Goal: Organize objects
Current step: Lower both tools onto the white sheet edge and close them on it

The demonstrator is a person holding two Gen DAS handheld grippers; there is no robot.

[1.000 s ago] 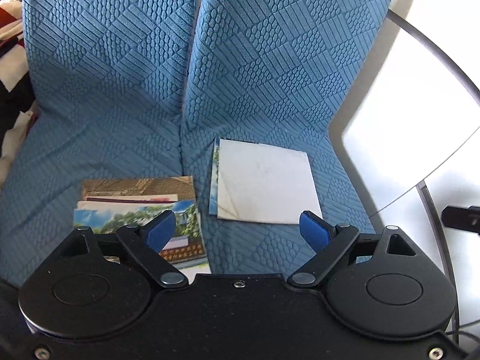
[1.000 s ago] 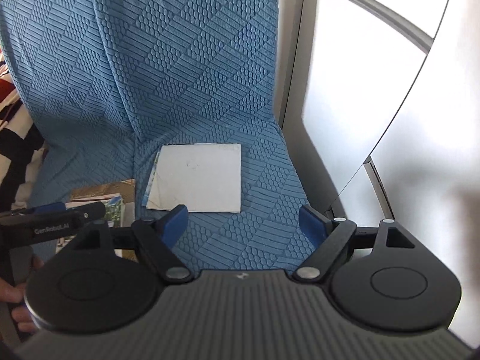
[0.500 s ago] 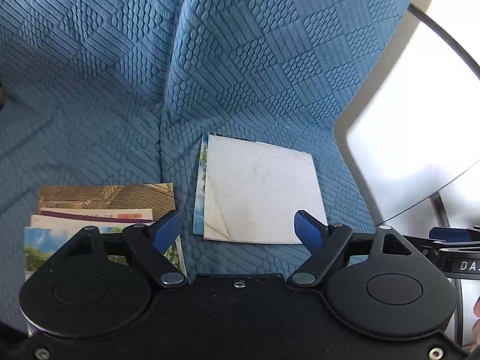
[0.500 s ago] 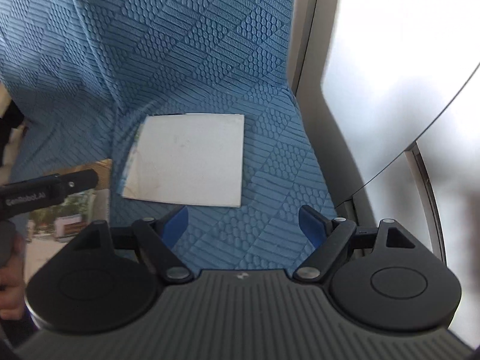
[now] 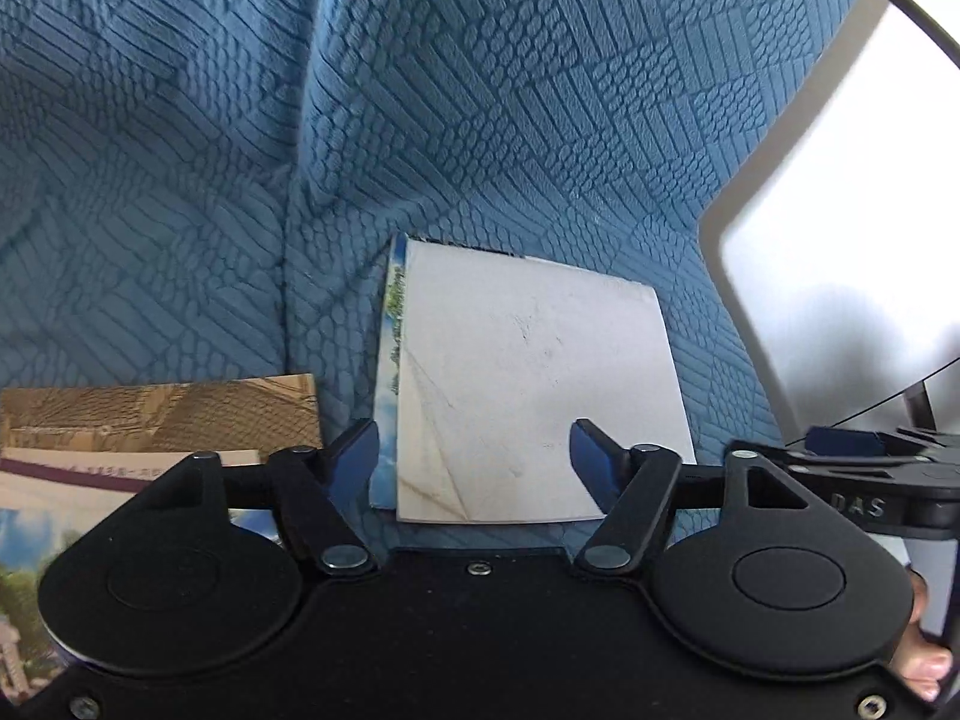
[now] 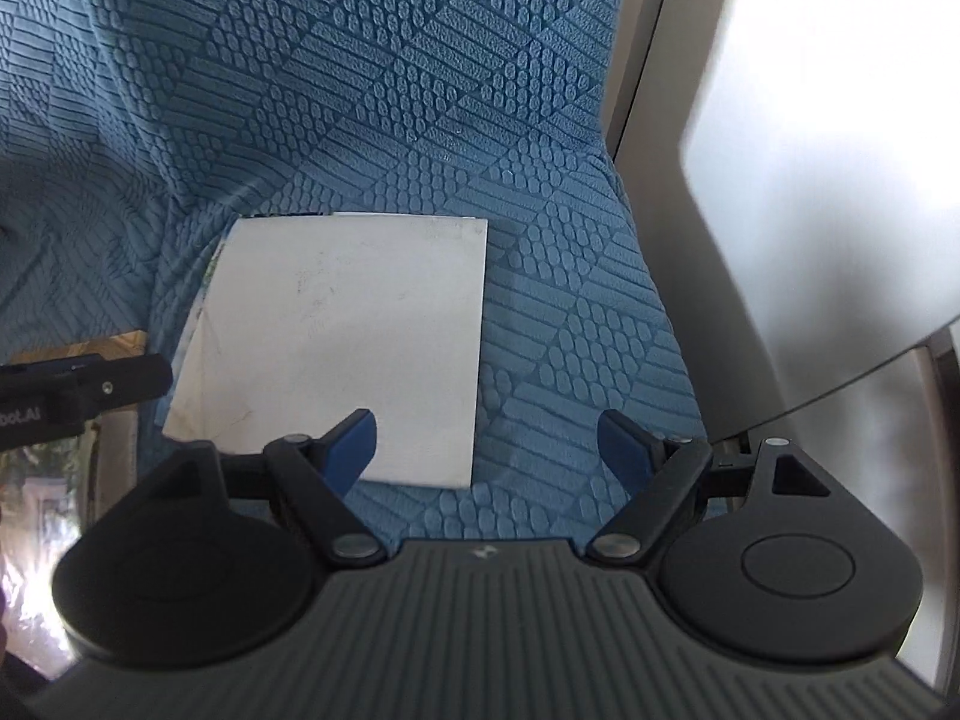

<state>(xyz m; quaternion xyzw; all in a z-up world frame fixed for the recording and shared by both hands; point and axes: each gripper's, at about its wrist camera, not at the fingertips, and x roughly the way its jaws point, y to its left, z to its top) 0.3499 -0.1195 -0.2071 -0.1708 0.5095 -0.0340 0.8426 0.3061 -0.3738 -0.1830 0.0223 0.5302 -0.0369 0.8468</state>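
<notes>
No container shows; a white-backed card (image 5: 528,384) lies flat on the blue textured sofa cover (image 5: 480,120), on top of a picture sheet whose edge peeks out at its left. The left gripper (image 5: 474,456) hangs over the card's near edge, its jaws having just been closing, still apart with nothing pinched. The right gripper (image 6: 486,444) hovers spread wide and empty over the card's near right corner. Only the left wrist view shows the stack of photo cards (image 5: 156,426) clearly; the right view adds the pale wall panel (image 6: 810,180). Both views sit closer to the card than a second ago.
</notes>
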